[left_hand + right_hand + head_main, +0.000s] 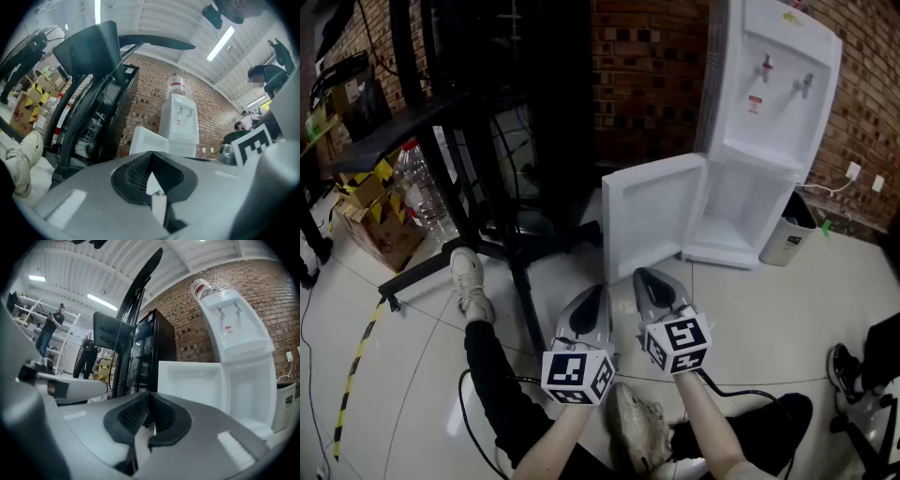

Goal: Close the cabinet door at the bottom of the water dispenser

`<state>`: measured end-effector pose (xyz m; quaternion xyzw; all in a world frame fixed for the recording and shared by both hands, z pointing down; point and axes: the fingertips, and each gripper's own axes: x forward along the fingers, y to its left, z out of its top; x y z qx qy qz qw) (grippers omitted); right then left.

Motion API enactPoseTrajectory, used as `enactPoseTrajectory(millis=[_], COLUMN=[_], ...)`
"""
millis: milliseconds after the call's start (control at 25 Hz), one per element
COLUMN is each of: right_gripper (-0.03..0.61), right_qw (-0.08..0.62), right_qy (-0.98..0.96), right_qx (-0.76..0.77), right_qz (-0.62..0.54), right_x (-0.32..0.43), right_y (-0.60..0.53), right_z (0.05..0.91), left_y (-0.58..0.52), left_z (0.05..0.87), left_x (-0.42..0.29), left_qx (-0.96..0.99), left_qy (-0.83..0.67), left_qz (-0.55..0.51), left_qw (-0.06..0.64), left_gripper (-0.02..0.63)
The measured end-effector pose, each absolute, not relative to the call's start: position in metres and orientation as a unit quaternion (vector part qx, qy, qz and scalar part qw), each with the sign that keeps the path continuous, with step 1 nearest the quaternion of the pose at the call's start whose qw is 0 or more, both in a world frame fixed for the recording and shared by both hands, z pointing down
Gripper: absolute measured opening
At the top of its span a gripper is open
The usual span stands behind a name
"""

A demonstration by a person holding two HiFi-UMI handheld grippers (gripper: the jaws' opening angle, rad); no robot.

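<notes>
A white water dispenser [769,112] stands against the brick wall at the upper right of the head view. Its bottom cabinet door [649,214] hangs wide open to the left, its inside facing me, and the empty white cabinet [748,208] shows behind it. The door [190,380] and dispenser [236,329] fill the right of the right gripper view; the dispenser [180,123] is small and far in the left gripper view. My left gripper [592,302] and right gripper [649,281] are side by side low in the middle, short of the door, both shut and empty.
A black rack [502,122] with a monitor stands left of the door, its legs on the floor. Cardboard boxes [380,225] and water bottles [417,187] sit at far left. A small white bin [787,239] stands right of the dispenser. My legs and shoes [471,281] are below.
</notes>
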<state>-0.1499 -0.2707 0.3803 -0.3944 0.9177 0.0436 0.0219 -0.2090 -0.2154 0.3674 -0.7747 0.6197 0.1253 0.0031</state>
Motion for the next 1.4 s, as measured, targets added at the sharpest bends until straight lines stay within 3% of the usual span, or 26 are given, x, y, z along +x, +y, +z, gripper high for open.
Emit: enactPoseTrajectory(millis=[80,120,240,360,680,1400], right_gripper=[0.044,0.118,0.130,0.182,0.211,0.209], right_qw=[0.008,0.001,-0.013,-0.024,-0.064,-0.070], right_qy=[0.919,0.917,0.904,0.882,0.814,0.842], right_qx=[-0.392,-0.394,-0.422,-0.466,-0.566,-0.526], right_qz=[0.052,0.055,0.064,0.072,0.110,0.094], right_x=[-0.168,-0.176,-0.196,-0.213,-0.224,-0.189], right_y=[-0.282,-0.288,-0.319,-0.356,-0.409,-0.373], right_z=[0.386,0.389,0.394,0.398,0.405,0.411], left_y=[-0.211,-0.210,-0.212,-0.212,-0.221,-0.233], left_z=[0.380,0.388,0.402,0.394,0.401,0.407], left_x=[-0.215,-0.218,-0.231,-0.241,-0.261,-0.249], left_qx=[-0.769,-0.764,-0.745,-0.740,-0.714,-0.711], left_qy=[0.629,0.634,0.646,0.650,0.664,0.675], left_qz=[0.119,0.120,0.148,0.163,0.202,0.178], left_qw=[-0.001,-0.012,-0.068,-0.064,-0.095,-0.087], left_gripper=[0.018,0.018,0.018,0.018,0.017,0.011])
